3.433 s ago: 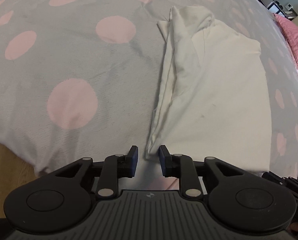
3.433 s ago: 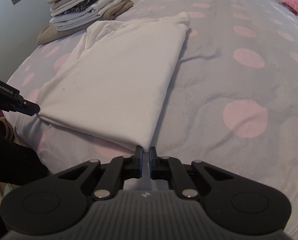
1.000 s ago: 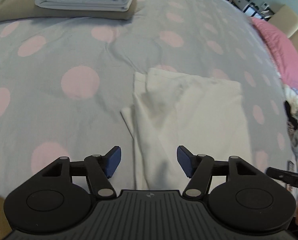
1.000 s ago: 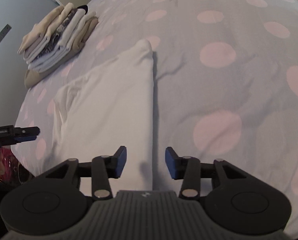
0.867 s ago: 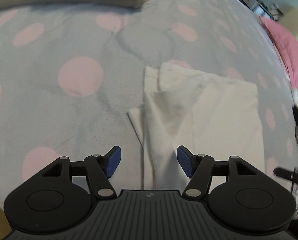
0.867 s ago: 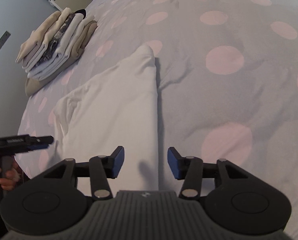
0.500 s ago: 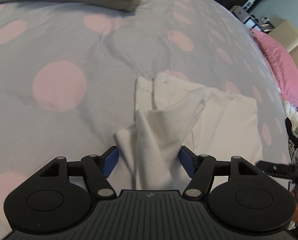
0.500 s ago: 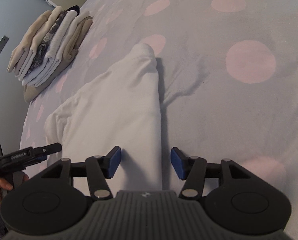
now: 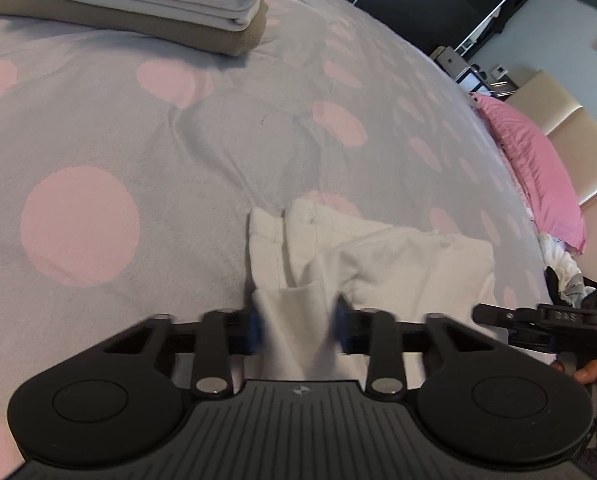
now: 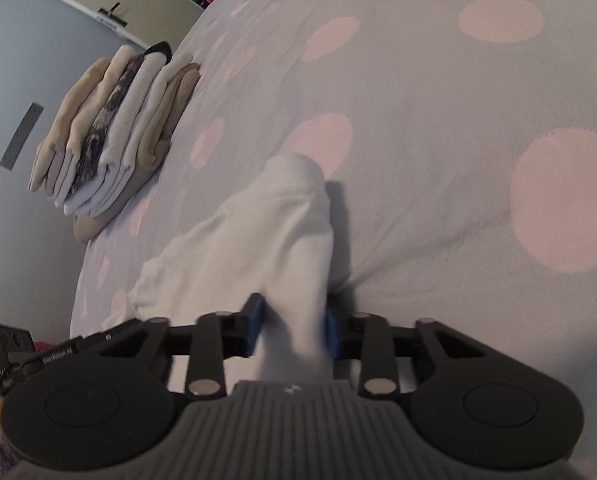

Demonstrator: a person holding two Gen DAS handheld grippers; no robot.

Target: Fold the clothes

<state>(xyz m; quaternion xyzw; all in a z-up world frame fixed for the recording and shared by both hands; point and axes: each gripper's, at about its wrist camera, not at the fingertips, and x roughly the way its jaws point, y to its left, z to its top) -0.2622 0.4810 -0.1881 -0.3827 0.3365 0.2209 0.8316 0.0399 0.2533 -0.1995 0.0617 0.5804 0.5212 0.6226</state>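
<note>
A white garment [image 9: 398, 256] lies partly folded on the grey bedspread with pink dots [image 9: 98, 140]. My left gripper [image 9: 298, 328] has its jaws around the garment's near left edge, blurred, with cloth bunched between the blue pads. My right gripper [image 10: 294, 328] has its jaws around the garment's [image 10: 258, 240] right folded edge, cloth between the pads. The jaws are narrower than before, and the cloth rises toward each gripper. The right gripper also shows at the right edge of the left wrist view [image 9: 538, 316].
A stack of folded clothes [image 9: 146, 4] sits at the far left of the bed; it also shows in the right wrist view [image 10: 114, 136]. A pink pillow [image 9: 534, 164] lies at the far right. A heap of clothes [image 9: 562, 264] lies beside the bed.
Both grippers moved forward onto the garment's near edges and their jaws narrowed around the cloth. The cloth has lifted and bunched between the pads.
</note>
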